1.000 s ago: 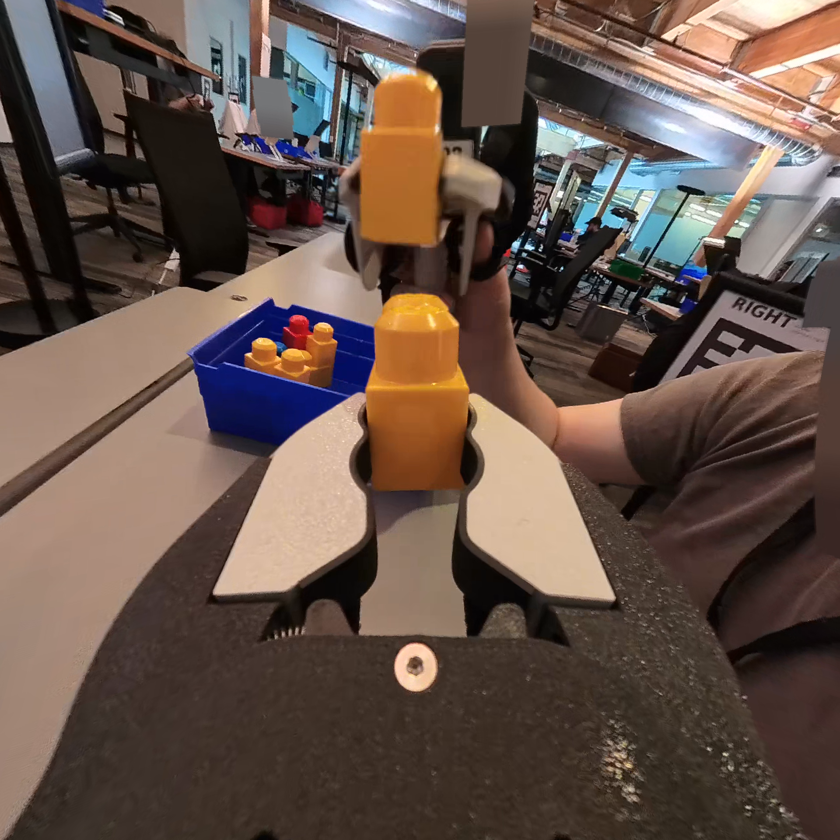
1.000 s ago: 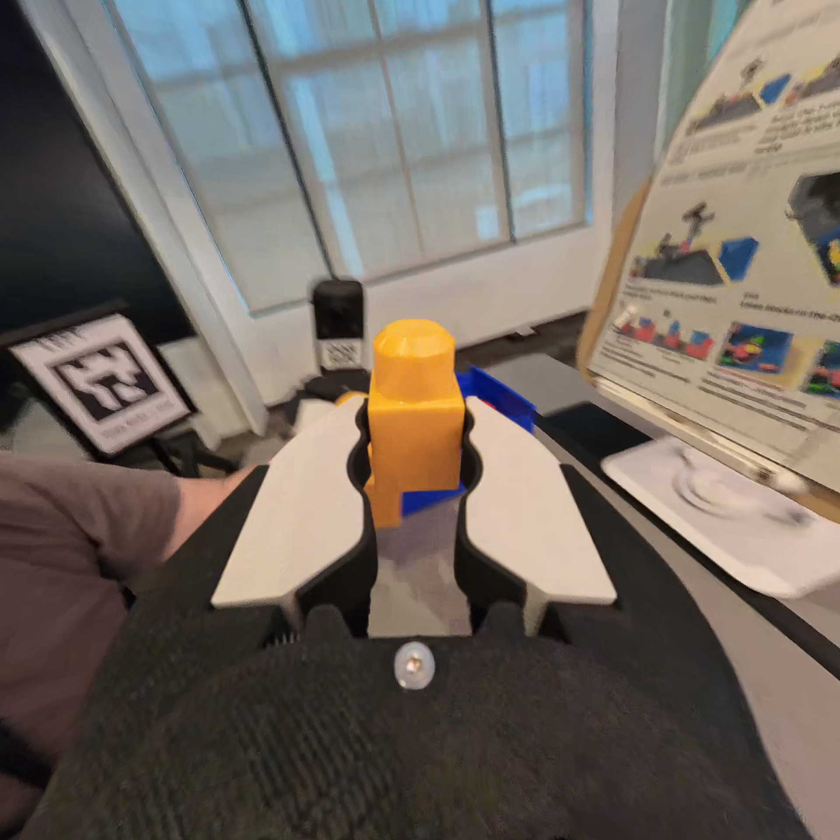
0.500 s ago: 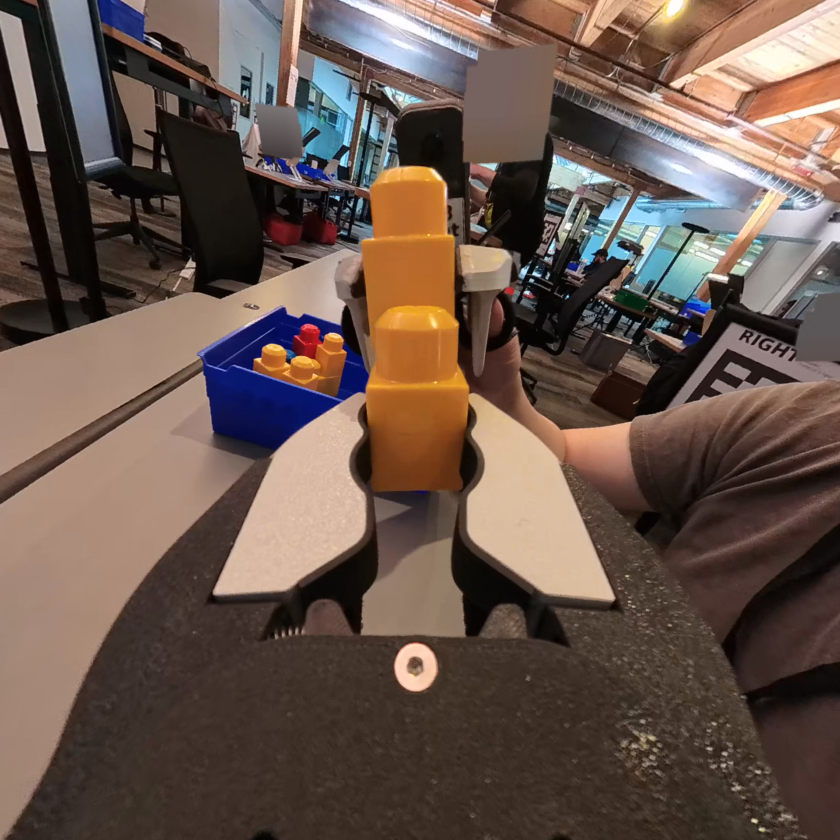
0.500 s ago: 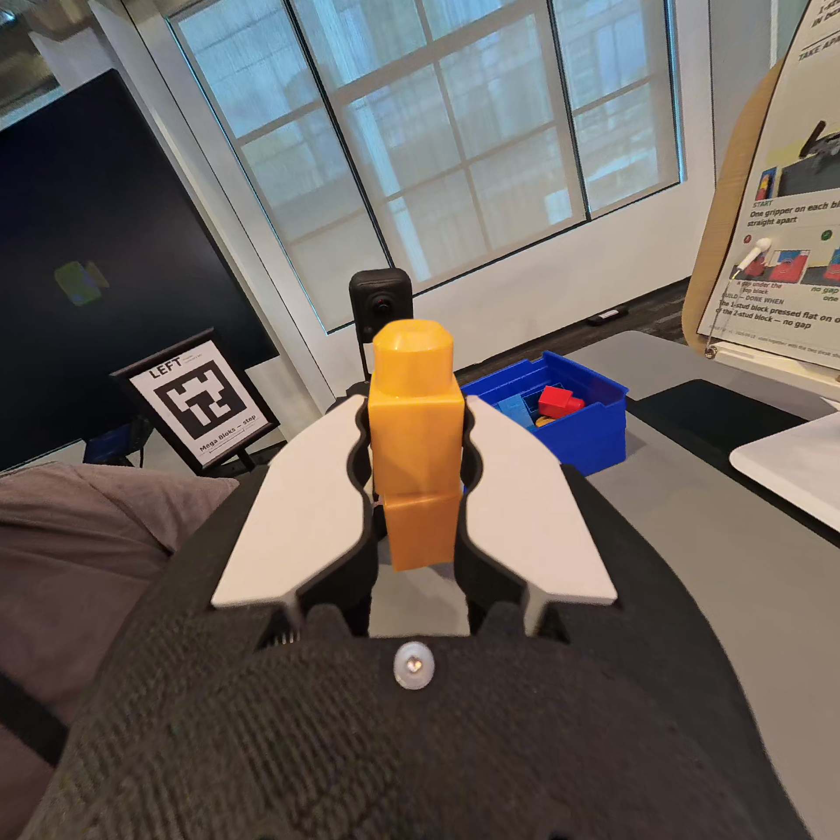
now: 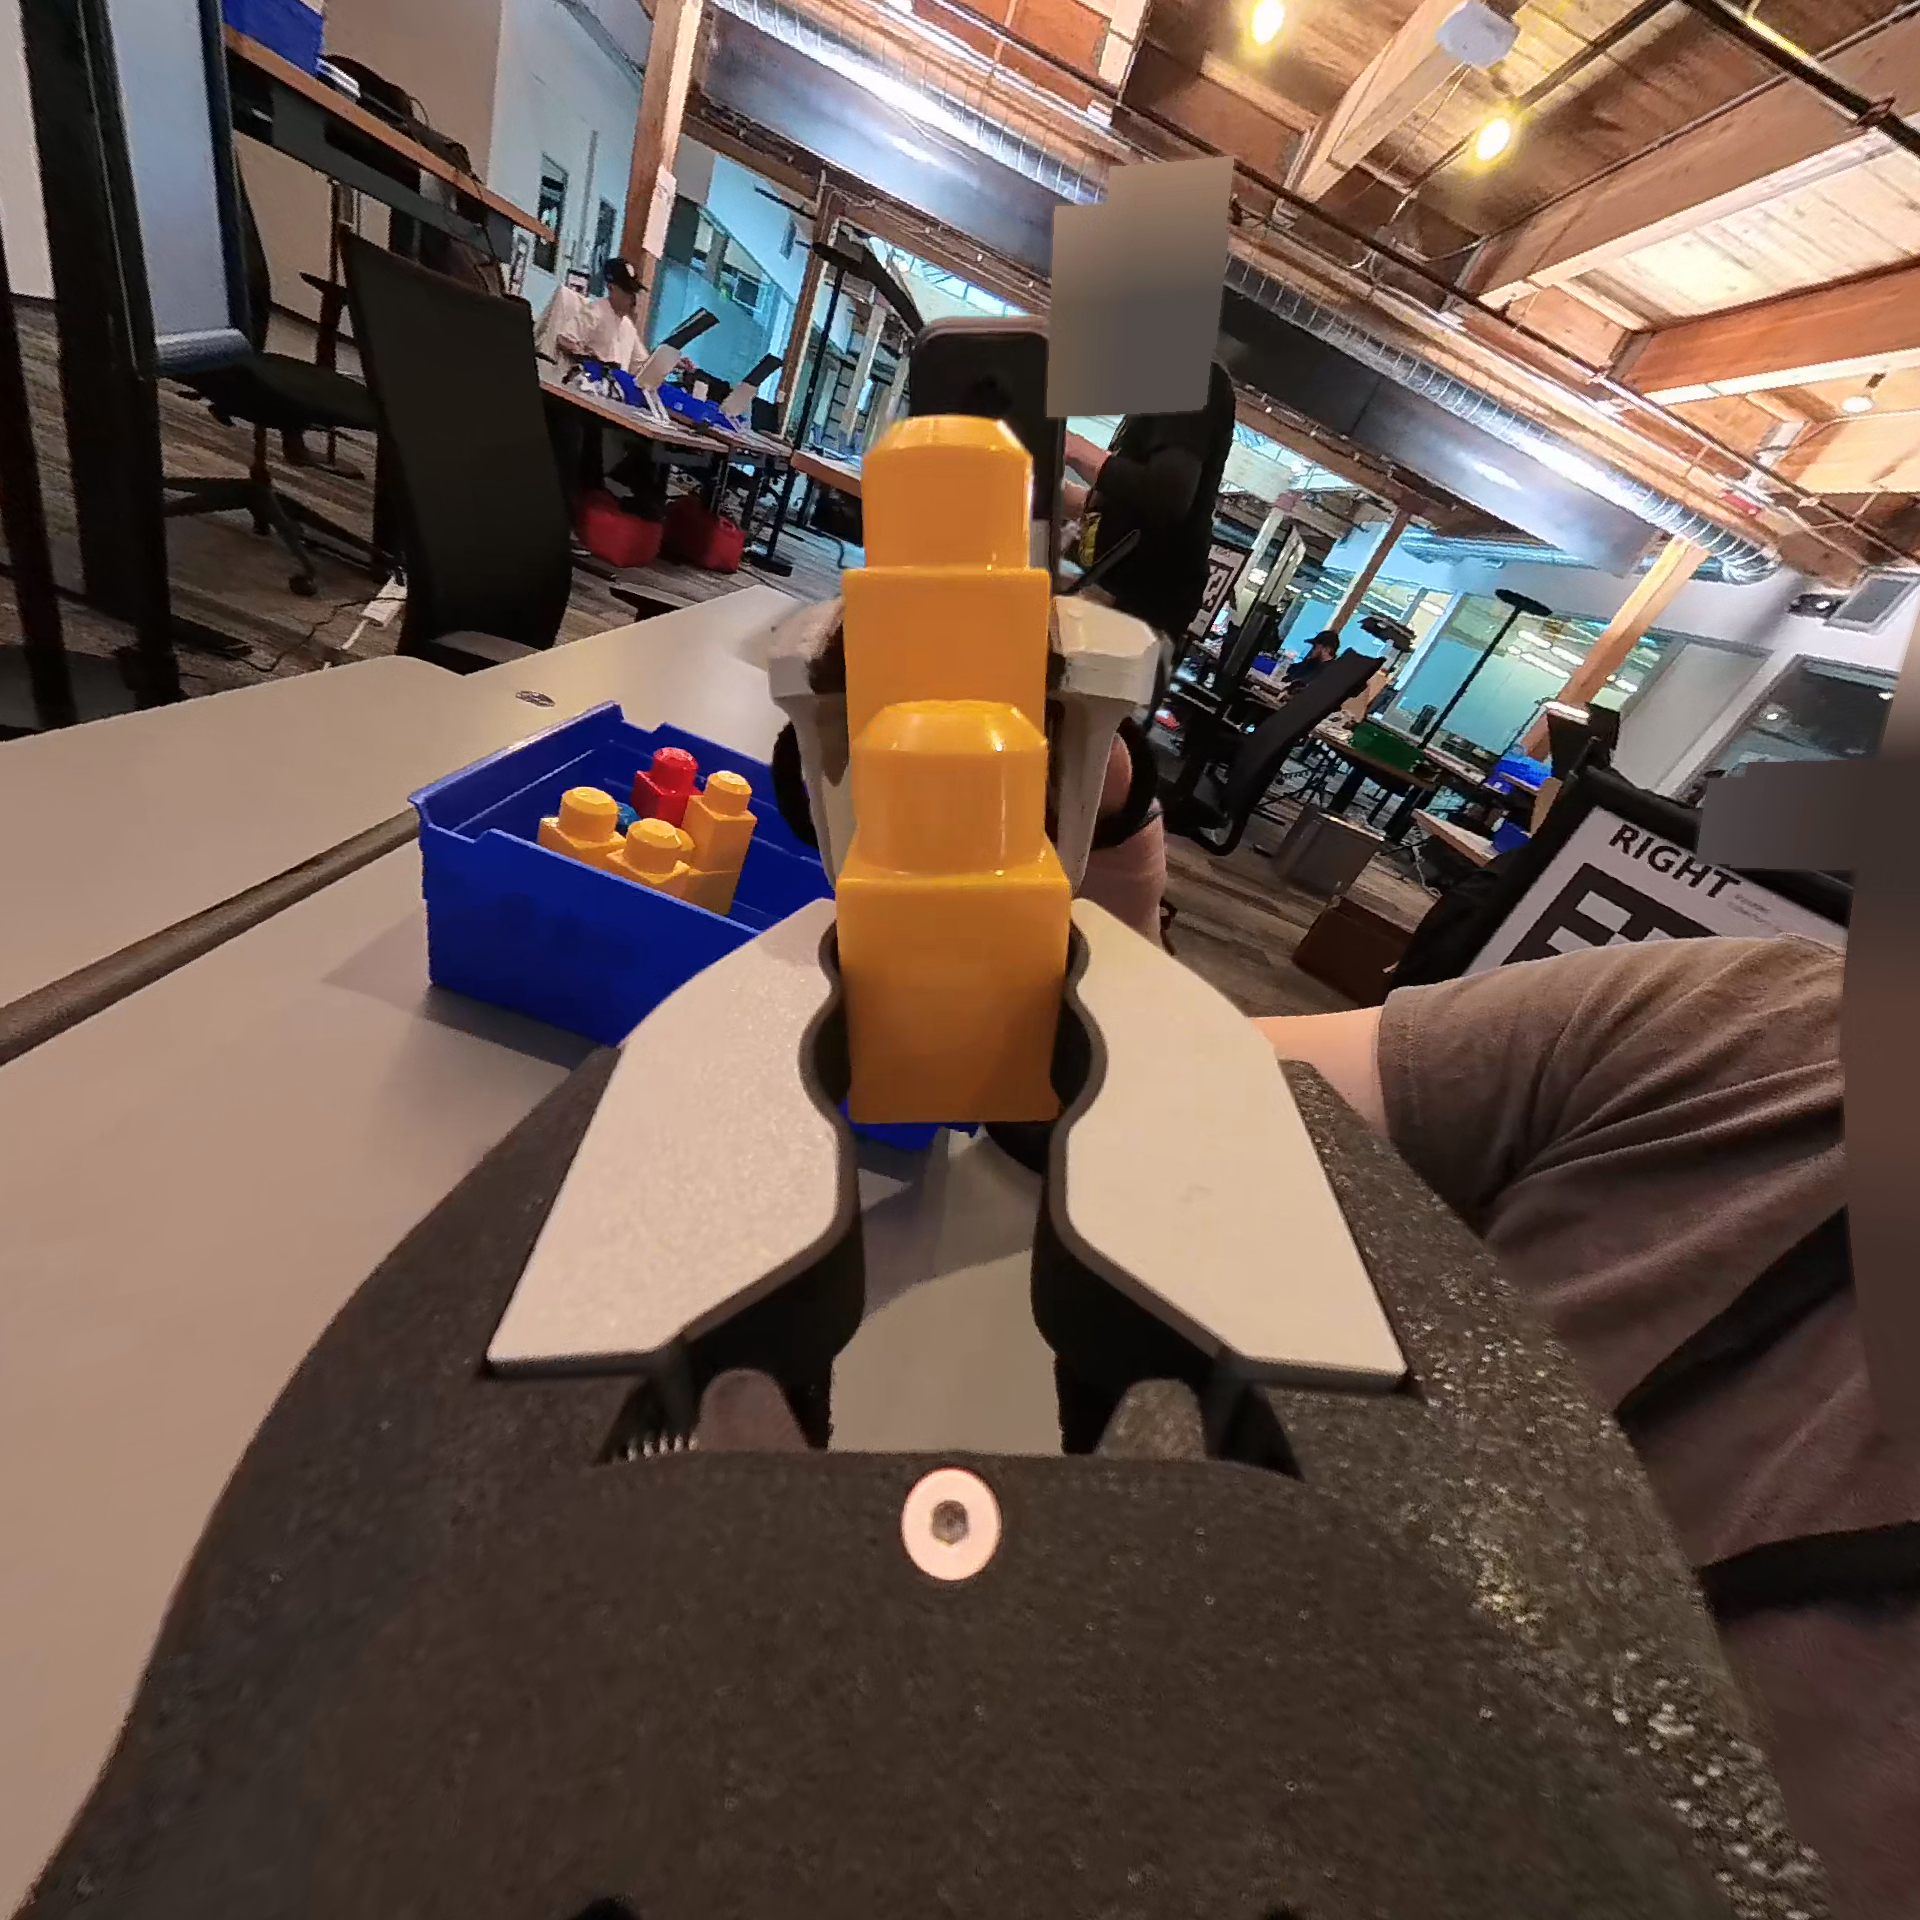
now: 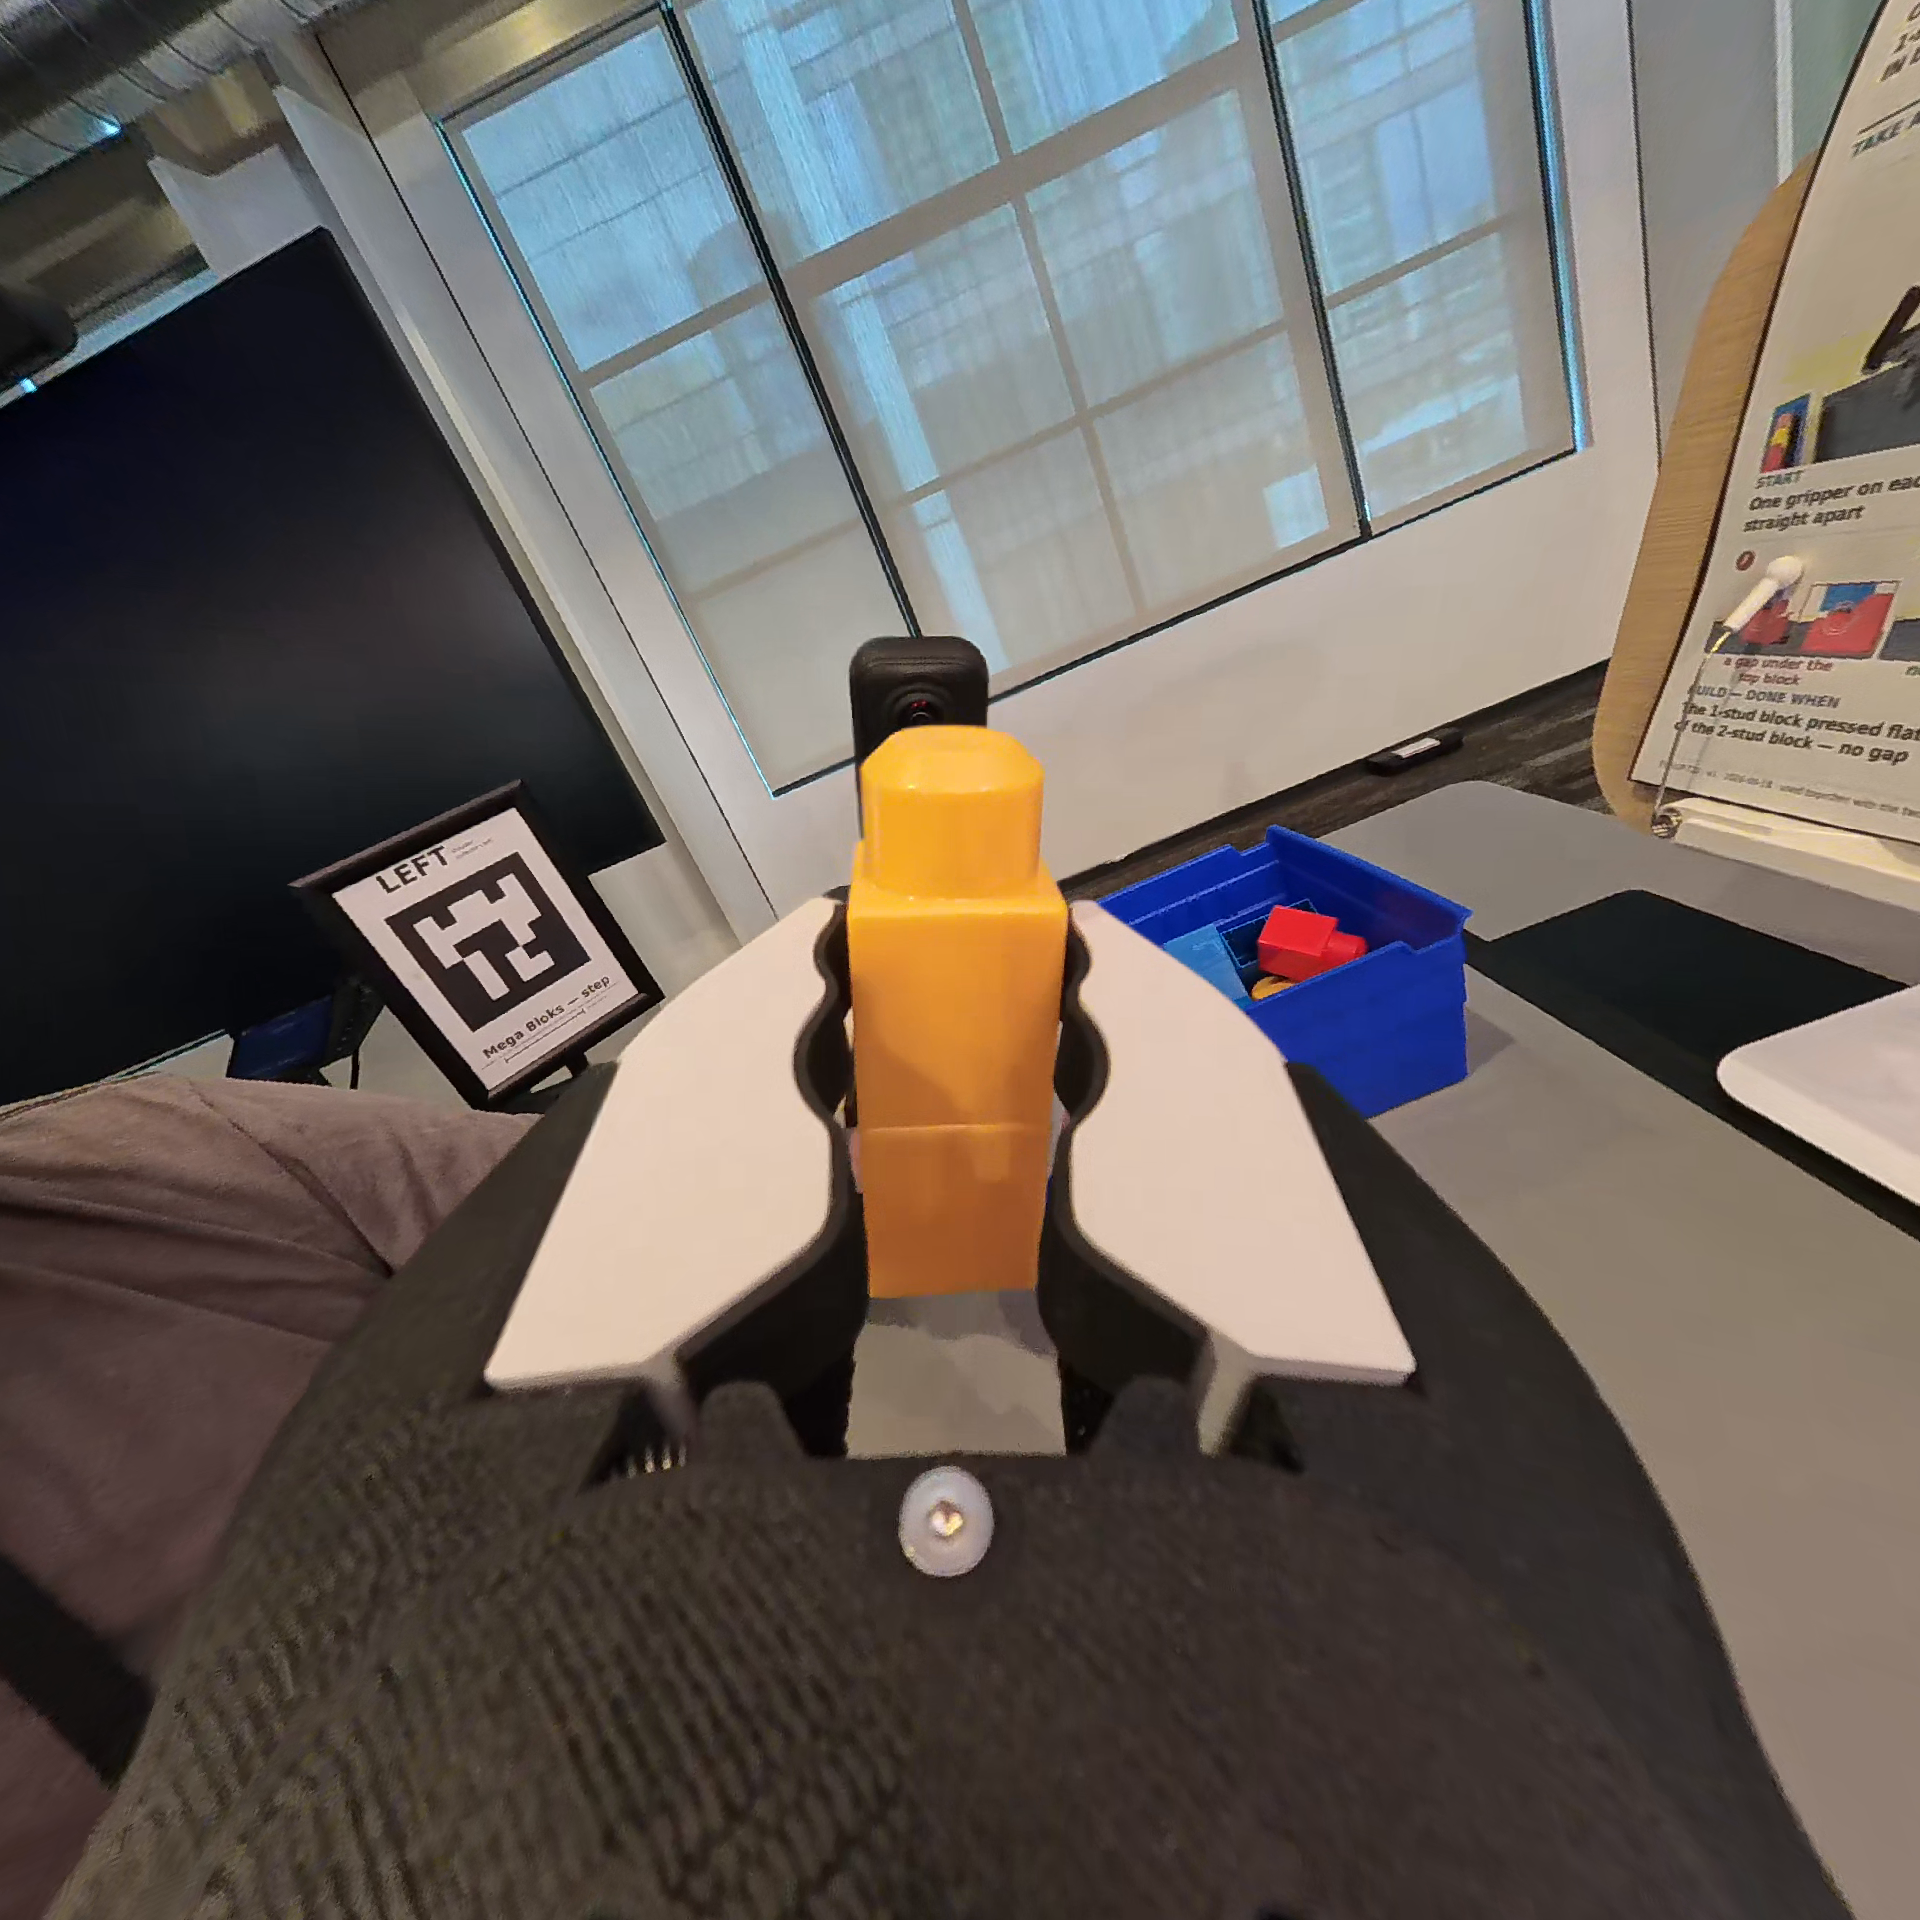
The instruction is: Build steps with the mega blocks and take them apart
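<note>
Open-plan workspace: exposed timber ceiling beams [image 5: 1621,208] with round lights [image 5: 1493,136] and a metal duct [image 5: 1558,488]; dark floor [image 5: 260,592]; black office chairs [image 5: 457,457]; long desks [image 5: 665,416] with seated people farther back. Grey table [image 5: 187,1143] in foreground. Opposite side: large gridded window [image 6: 1039,343] (frosted daylight), white wall below, large dark screen [image 6: 229,623], framed marker sign [image 6: 488,951], instruction poster [image 6: 1808,520].

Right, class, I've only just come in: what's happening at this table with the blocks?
A person holds a gripper in each hand. The left gripper is shut on a lower yellow block. The right gripper is shut on an upper yellow block, which sits pressed onto the far end of the lower one, making a step held above the grey table. More blocks lie in a blue bin nearby.
</note>
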Tool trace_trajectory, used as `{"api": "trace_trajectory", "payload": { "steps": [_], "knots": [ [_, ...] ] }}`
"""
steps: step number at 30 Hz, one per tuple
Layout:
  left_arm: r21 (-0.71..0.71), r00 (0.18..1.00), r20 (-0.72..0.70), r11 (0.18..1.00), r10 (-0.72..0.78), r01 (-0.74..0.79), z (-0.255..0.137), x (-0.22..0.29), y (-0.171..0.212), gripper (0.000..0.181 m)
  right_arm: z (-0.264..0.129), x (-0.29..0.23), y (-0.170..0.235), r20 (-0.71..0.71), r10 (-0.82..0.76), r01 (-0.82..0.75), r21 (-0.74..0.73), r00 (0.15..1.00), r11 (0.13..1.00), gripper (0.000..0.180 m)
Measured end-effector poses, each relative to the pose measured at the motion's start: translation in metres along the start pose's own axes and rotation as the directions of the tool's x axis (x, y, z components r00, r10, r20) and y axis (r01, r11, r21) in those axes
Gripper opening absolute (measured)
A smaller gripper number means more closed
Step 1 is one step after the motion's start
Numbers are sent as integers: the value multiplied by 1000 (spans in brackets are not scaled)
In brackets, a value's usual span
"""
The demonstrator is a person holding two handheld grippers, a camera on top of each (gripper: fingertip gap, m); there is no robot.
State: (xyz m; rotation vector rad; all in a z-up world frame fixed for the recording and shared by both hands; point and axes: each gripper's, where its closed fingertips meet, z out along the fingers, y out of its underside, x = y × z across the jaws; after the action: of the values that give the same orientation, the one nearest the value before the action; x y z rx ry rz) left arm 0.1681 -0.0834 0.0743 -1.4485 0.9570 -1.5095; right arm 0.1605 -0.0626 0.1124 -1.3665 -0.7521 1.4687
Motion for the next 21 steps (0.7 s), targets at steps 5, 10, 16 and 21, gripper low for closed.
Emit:
{"api": "trace_trajectory", "payload": {
  "steps": [5,10,16,21],
  "knots": [
    [-13,1000,-10,1000,-2,2,-1,1,1,36,0,0,1,-2,-14,14,-10,1000,1000,38],
    [-18,1000,-14,1000,-5,5,-2,1,1,36,1,-1,2,-3,-13,13,-11,1000,1000,38],
    [-12,1000,-13,1000,-6,6,-2,0,0,36,1,1,1,-8,-10,10,6,1000,1000,38],
    [-24,999,-25,999,31,-32,-1,3,0,36,-1,-6,-5,10,-52,52,-2,999,999,39]
  ]
}}
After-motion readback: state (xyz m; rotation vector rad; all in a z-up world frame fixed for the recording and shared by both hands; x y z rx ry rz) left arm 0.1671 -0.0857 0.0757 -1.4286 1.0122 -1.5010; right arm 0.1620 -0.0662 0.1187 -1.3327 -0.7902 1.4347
